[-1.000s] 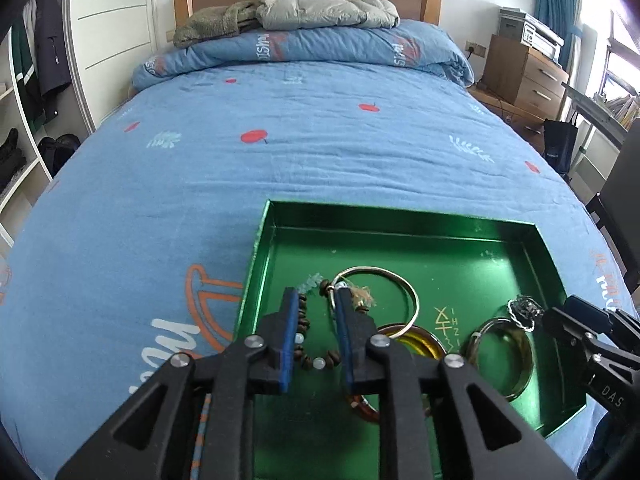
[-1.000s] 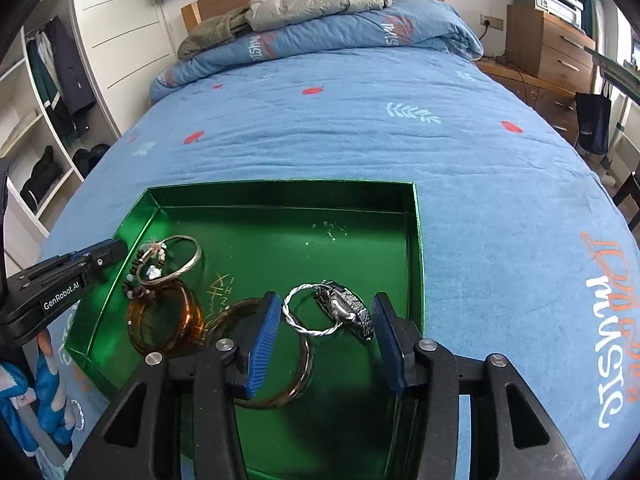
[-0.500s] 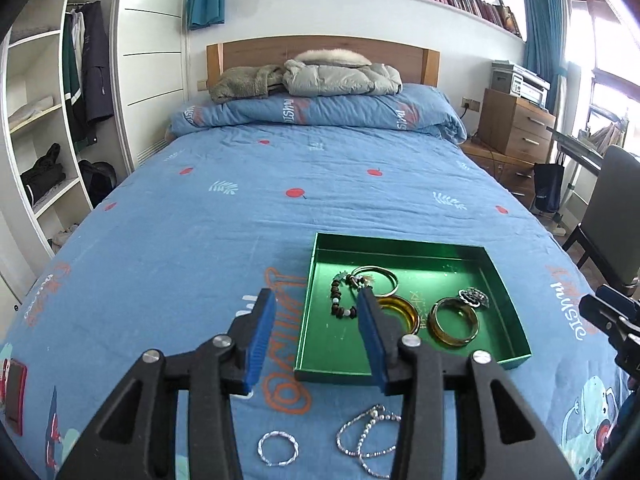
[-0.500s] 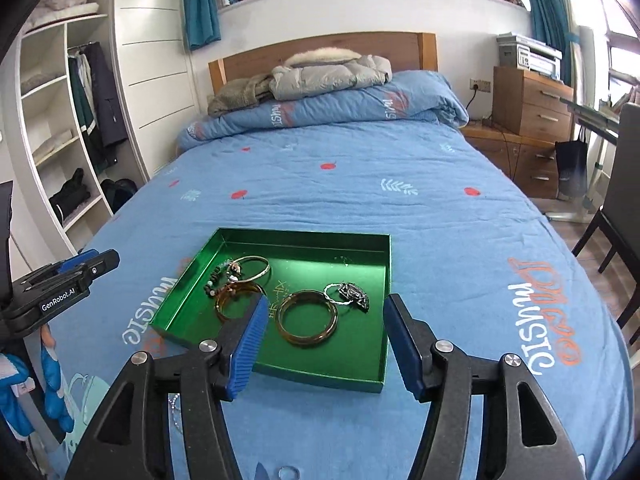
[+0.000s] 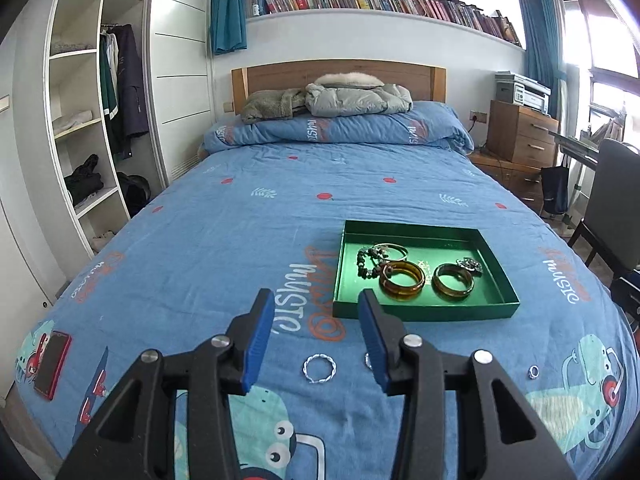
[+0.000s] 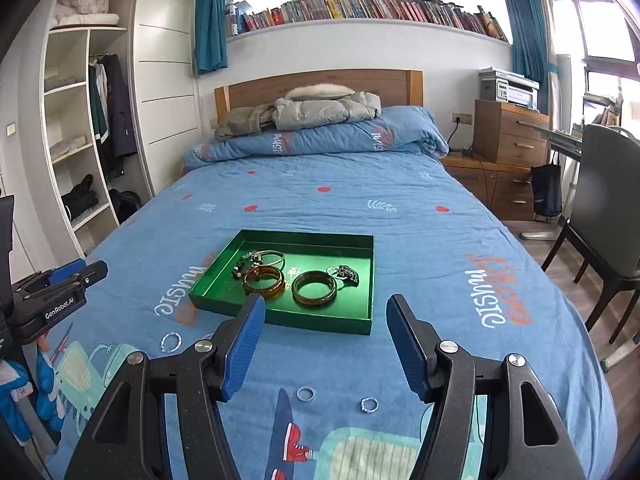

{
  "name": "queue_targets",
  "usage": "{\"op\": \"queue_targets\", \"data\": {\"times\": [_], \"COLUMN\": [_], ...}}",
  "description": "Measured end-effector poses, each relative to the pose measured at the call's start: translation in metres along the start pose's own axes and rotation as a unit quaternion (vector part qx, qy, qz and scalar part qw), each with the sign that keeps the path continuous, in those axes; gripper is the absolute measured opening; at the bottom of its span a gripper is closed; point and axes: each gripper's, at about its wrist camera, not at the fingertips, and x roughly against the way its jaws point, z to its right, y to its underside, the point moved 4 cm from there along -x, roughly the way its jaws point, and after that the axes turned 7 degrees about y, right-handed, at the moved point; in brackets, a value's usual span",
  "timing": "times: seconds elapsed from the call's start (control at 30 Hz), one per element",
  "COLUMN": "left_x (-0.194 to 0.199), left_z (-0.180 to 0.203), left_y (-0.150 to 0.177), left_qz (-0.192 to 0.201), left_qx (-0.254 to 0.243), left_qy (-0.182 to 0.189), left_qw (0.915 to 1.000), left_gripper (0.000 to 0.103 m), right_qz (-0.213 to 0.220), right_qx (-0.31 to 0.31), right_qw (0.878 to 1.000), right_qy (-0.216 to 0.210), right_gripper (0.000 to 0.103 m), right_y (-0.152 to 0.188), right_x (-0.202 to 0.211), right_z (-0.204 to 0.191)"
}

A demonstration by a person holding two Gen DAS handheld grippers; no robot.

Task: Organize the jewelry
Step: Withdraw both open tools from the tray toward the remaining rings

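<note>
Both tongs stand wide with nothing between the blue pads, their jaws having just been opening: the left tongs [image 5: 316, 344] hang over the near edge of the bed [image 5: 240, 216], the right tongs [image 6: 326, 344] likewise. The green tray [image 6: 362, 326] sits on the bed towards its near edge, holding two amber bangles [image 6: 264, 280], a bead bracelet [image 5: 366, 266], a thin metal bangle [image 5: 390, 250] and what looks like a watch [image 6: 348, 272]. Loose pieces lie on the quilt between the tray and the near edge: a twisted silver ring [image 5: 319, 368], a small ring [image 6: 305, 393], another small ring [image 6: 369, 405], and one more far right [image 5: 534, 371].

Likely trouble: the rings are thin and lie flat on soft quilt, so the pads may pinch fabric along with a ring, or flick it off the near edge. A piece part-hidden behind the left pad could be missed.

Writing: "music" printed on the quilt, reversed in places; "GenRobot.AI" on the left tongs' side in the right view; a pale mark on the tray floor, unreadable
</note>
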Motion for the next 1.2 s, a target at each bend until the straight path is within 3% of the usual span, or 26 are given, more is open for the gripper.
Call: {"op": "queue_targets", "data": {"times": [0.23,1.2], "left_x": [0.032,0.115], "left_z": [-0.001,-0.009], "left_y": [0.02,0.055], "left_qz": [0.006,0.04], "left_qx": [0.004,0.005], "left_qy": [-0.006,-0.006], "left_qw": [1.0,0.9992], "left_gripper": [0.049,0.05], "right_qz": [0.01,0.046], "right_qx": [0.003,0.008], "right_qw": [1.0,0.999], "right_qy": [-0.004,-0.02], "right_gripper": [0.063,0.063], "right_y": [0.02,0.066], "right_x": [0.037,0.114], "right_z": [-0.007,0.004]}}
